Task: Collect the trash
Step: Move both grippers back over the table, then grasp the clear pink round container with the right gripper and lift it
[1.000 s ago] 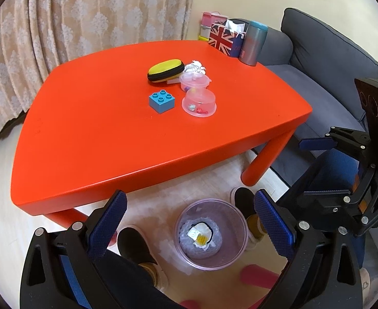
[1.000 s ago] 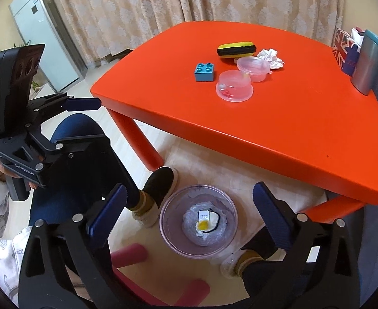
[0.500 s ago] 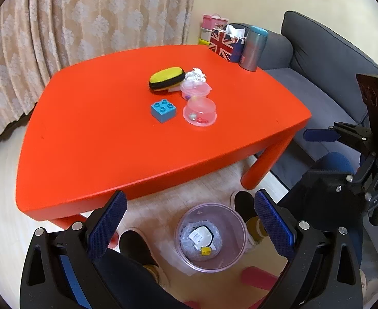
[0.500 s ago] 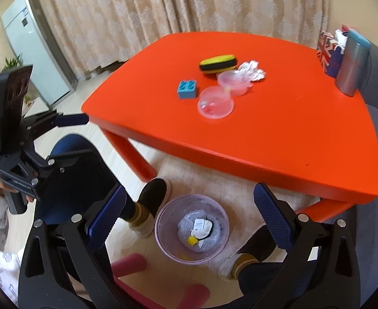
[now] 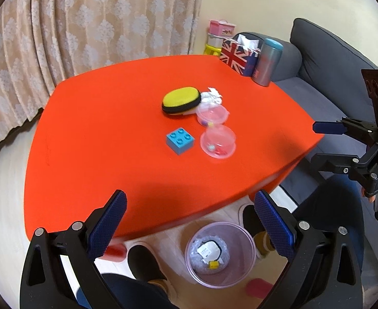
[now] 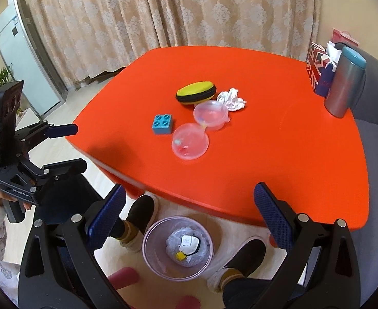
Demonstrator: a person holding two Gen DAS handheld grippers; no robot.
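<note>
Both tongs stand wide open and hold nothing. In the left wrist view the left gripper (image 5: 190,221) hangs over the near edge of the orange table (image 5: 111,134), its blue-padded fingers spread far apart; the right gripper (image 5: 325,141) shows at 3 o'clock, jaws parted, beside the grey sofa (image 5: 325,59).

The crumpled white paper (image 5: 212,95) lies on the table toward 12 o'clock from the left gripper, well apart from it, touching the yellow-and-black case (image 5: 181,101) on that case's 3 o'clock side. Just below it sit two clear lidded tubs (image 5: 217,141) and a blue toy brick (image 5: 179,140).

In the right wrist view the right gripper (image 6: 189,217) likewise hovers over the near table edge, with the same paper (image 6: 232,99) at about 12 o'clock, well clear of the fingertips.

On the floor at 6 o'clock, between the person's shoes (image 6: 140,211), stands a clear pink bin (image 6: 150,234) with scraps already lying at its bottom. At the table's far corner stand a Union Jack box (image 6: 317,69) and a grey tumbler (image 6: 344,82).
</note>
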